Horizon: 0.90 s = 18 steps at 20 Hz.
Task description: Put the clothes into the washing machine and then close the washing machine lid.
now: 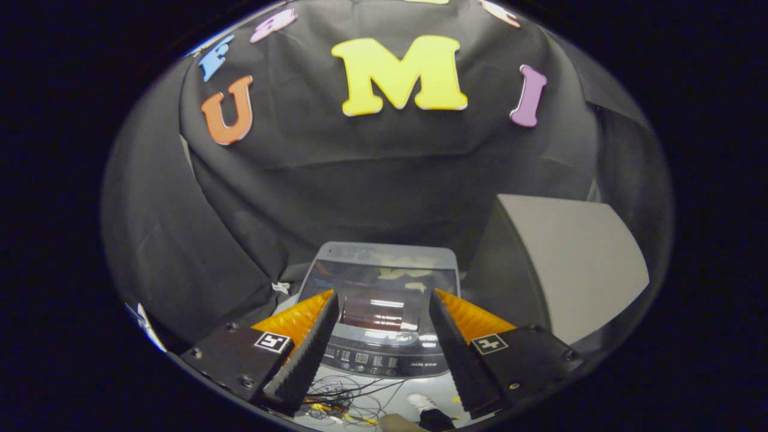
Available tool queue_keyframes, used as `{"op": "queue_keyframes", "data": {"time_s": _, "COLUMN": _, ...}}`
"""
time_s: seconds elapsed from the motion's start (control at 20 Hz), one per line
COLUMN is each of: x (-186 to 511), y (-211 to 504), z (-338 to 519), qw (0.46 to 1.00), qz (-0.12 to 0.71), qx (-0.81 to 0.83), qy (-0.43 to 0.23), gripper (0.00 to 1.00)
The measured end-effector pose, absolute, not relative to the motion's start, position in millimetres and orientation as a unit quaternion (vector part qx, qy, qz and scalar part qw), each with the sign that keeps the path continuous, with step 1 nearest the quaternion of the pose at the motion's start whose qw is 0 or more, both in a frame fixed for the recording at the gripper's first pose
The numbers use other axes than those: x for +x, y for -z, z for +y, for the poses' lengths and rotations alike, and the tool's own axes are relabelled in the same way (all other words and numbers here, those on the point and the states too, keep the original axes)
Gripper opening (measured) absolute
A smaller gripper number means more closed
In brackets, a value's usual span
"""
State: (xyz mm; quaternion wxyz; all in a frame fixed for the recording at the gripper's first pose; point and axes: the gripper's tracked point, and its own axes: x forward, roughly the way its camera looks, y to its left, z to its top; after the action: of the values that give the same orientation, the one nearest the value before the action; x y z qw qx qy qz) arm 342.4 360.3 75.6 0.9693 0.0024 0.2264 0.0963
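Tool [384, 312] fingers apart, nothing between them, hanging above the washing machine [381, 312]. Just under the fingertips, on the floor in front of the machine: tangle of cables [345, 405] and a white shoe [422, 401]. Machine's control panel [375, 362] sits on its near edge, right between the fingers; lid [384, 282] beyond the panel is down, glass reflecting light. Grey box [570, 258] stands just right of the machine. Black cloth wall [360, 180] behind the machine.
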Motion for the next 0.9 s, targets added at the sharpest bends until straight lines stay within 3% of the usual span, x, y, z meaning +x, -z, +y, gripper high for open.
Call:
{"op": "queue_keyframes", "data": {"time_s": 0.35, "x": 245, "y": -160, "z": 232, "qw": 0.993, "qz": 0.08, "qx": 0.017, "qy": -0.082, "gripper": 0.96}}
{"op": "queue_keyframes", "data": {"time_s": 0.55, "x": 198, "y": -150, "z": 143, "qw": 0.999, "qz": 0.034, "qx": -0.002, "qy": -0.039, "gripper": 0.98}}
{"op": "queue_keyframes", "data": {"time_s": 0.9, "x": 116, "y": -70, "z": 32, "qw": 0.996, "qz": 0.053, "qx": 0.065, "qy": -0.034, "gripper": 0.99}}
